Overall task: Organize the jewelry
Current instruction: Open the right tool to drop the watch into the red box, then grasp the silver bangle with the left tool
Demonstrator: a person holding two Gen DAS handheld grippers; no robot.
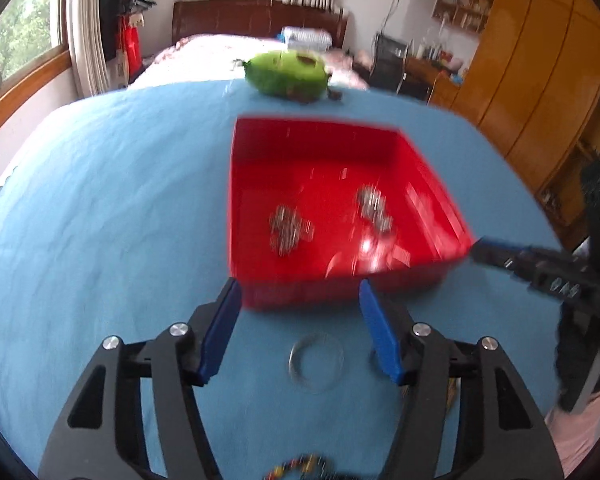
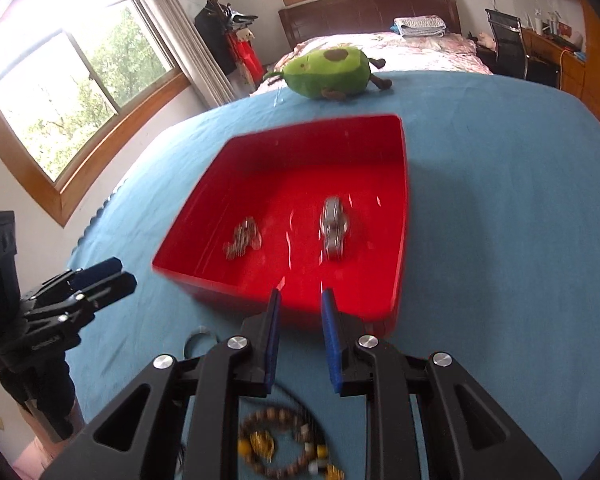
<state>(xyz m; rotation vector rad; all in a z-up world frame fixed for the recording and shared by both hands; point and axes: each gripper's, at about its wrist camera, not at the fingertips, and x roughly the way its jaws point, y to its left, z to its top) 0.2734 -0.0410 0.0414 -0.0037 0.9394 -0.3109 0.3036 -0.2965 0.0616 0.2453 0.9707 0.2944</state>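
1. A red plastic tray [image 1: 260, 152] is seen set on a blue cloth-covered table [image 1: 100, 200], apparently as the collecting place for the jewelry; two silvery pieces already lie on its floor, well apart from each other.
2. The silvery chain piece [image 1: 288, 230] rests toward the tray's left side and the silvery link bracelet [image 2: 334, 228] toward its right, both blurred, so finer detail cannot be made out.
3. The left gripper [image 1: 300, 328] is held empty above the cloth, its blue pads spread wide and pointing down at the tray's near wall.
4. A clear bangle [image 1: 314, 360] lies flat on the cloth between and just below those spread fingers, untouched, just short of the tray; it is judged the likely next pick.
5. The right gripper [image 2: 300, 340] is shown with a narrow gap between its pads and nothing in that gap, its tips over the tray's near edge.
6. A wooden bead bracelet [image 2: 284, 444] with yellow and white beads lies on the cloth beneath the right gripper's frame, behind its fingertips and outside the tray.
7. An avocado plush toy [image 2: 328, 72] sits at the table's far edge, beyond the tray and apart from the work.
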